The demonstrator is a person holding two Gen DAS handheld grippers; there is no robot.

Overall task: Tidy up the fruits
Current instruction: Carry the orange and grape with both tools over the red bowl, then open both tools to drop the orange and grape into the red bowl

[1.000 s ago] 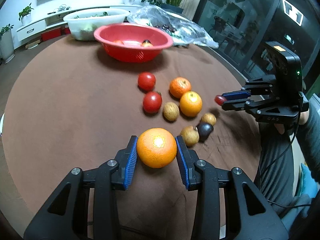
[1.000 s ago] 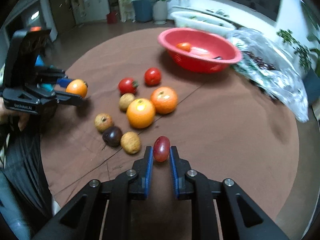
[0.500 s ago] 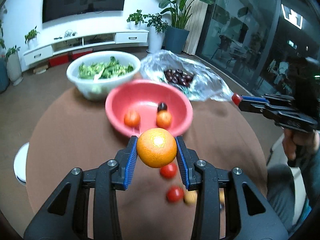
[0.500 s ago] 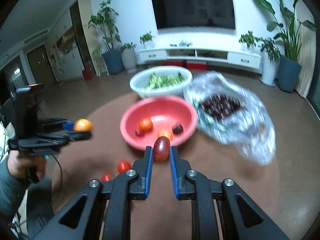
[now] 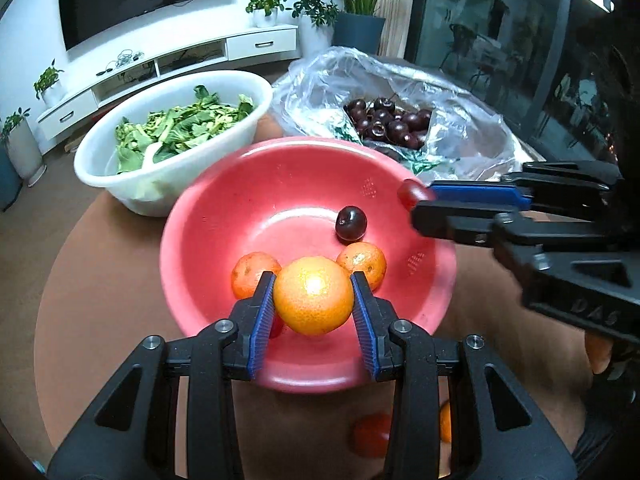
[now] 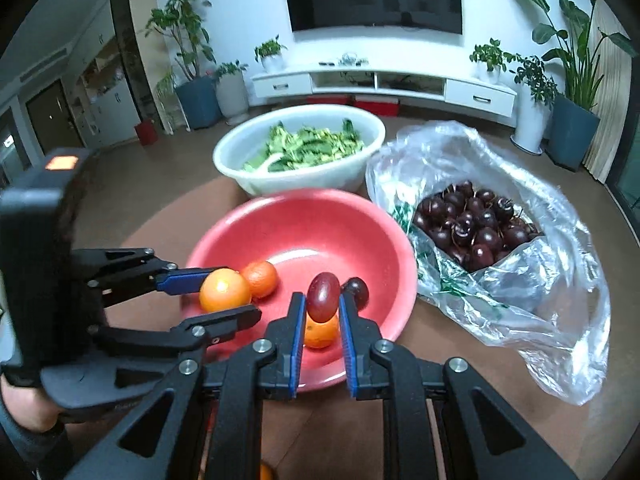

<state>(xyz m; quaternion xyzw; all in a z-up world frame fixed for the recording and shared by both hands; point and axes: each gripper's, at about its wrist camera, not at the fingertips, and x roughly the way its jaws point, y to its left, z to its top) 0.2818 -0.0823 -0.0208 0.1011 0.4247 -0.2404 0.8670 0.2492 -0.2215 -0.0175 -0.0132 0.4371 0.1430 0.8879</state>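
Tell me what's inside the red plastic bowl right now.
Loose in the red plastic bowl: two small oranges and one dark cherry. The held orange and the left tongs cover part of the bowl's near floor, so more may be hidden.

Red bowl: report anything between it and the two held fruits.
Nothing visible blocks either drop. The orange in the left gripper and the grape in the right gripper hang over the red bowl.
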